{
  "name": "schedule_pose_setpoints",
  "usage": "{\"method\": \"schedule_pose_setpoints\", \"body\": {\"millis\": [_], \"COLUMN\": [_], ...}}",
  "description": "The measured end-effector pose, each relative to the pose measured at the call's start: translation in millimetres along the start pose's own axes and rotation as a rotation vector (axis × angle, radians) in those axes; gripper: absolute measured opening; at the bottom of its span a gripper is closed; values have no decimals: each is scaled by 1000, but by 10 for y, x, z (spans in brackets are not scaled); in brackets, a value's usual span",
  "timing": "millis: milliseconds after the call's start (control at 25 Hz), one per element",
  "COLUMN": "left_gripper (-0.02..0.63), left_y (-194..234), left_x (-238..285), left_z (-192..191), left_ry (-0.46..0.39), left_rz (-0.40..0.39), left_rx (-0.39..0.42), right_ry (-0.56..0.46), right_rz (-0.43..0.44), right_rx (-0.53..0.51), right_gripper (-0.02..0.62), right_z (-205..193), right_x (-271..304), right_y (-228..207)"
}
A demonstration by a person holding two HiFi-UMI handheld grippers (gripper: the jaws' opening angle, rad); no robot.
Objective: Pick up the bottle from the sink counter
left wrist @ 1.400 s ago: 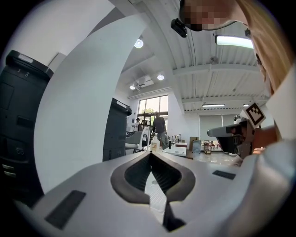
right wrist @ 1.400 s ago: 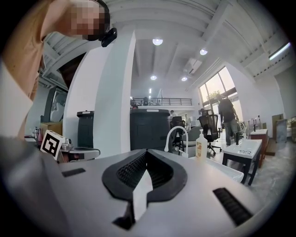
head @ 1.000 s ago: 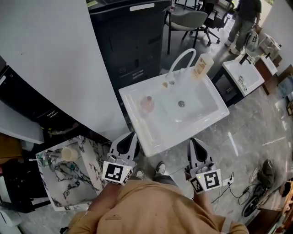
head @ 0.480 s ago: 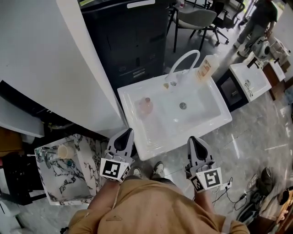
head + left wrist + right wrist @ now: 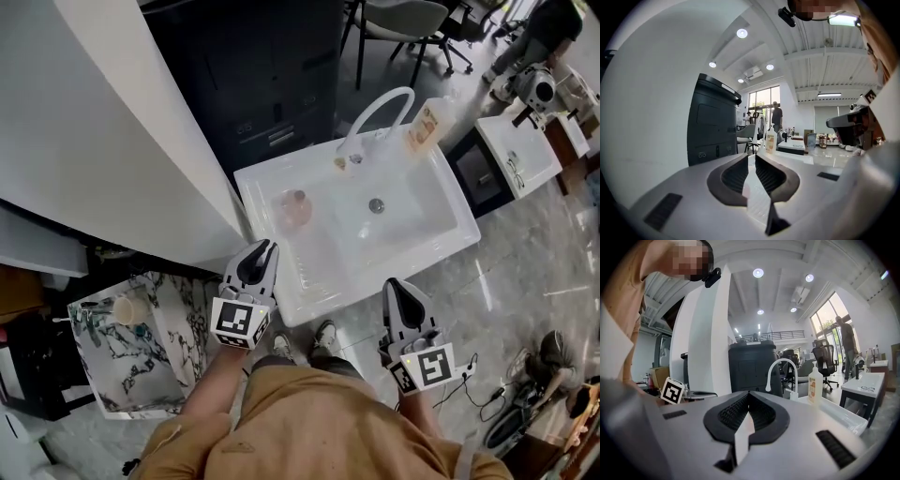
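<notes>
A pale pump bottle with an orange label point(image 5: 424, 127) point(image 5: 771, 139) point(image 5: 815, 383) stands on the back right corner of the white sink counter point(image 5: 441, 244), beside the arched white faucet point(image 5: 375, 117). A pinkish translucent container point(image 5: 292, 208) sits on the counter's left side. My left gripper point(image 5: 258, 258) point(image 5: 751, 157) hovers at the counter's front left edge. Its jaws are opening, with a narrow gap and nothing between them. Below the front edge, my right gripper point(image 5: 394, 292) point(image 5: 749, 393) is shut and empty. Both are well short of the bottle.
A dark cabinet point(image 5: 272, 75) stands behind the sink and a white wall panel point(image 5: 122, 122) to its left. A marble-patterned stand point(image 5: 178, 356) with a cup point(image 5: 127, 309) is at the lower left. A second sink point(image 5: 511, 150), office chairs and a person point(image 5: 548, 28) are at the right back.
My left gripper has moved a little forward to the counter's front left edge. The right gripper has stayed almost in place. The view has shifted slightly.
</notes>
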State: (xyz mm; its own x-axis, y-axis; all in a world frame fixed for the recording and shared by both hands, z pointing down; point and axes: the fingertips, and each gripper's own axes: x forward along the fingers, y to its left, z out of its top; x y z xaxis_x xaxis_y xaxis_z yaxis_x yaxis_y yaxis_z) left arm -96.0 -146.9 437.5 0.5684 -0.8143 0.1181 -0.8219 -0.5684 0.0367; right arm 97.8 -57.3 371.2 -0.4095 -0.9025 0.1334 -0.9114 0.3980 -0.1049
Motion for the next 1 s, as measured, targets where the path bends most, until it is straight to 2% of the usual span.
{"method": "schedule_pose_setpoints", "body": {"millis": [1000], "left_gripper": [115], "left_y": [276], "left_x": [1096], "left_z": [-822], "left_ry": [163], "left_rz": [12], "left_rx": [-6], "right_ry": [96], "right_rz": [-6], "right_rx": [56], "right_gripper": [3], "right_z": [-373], "right_x": [119], "right_y": [-286]}}
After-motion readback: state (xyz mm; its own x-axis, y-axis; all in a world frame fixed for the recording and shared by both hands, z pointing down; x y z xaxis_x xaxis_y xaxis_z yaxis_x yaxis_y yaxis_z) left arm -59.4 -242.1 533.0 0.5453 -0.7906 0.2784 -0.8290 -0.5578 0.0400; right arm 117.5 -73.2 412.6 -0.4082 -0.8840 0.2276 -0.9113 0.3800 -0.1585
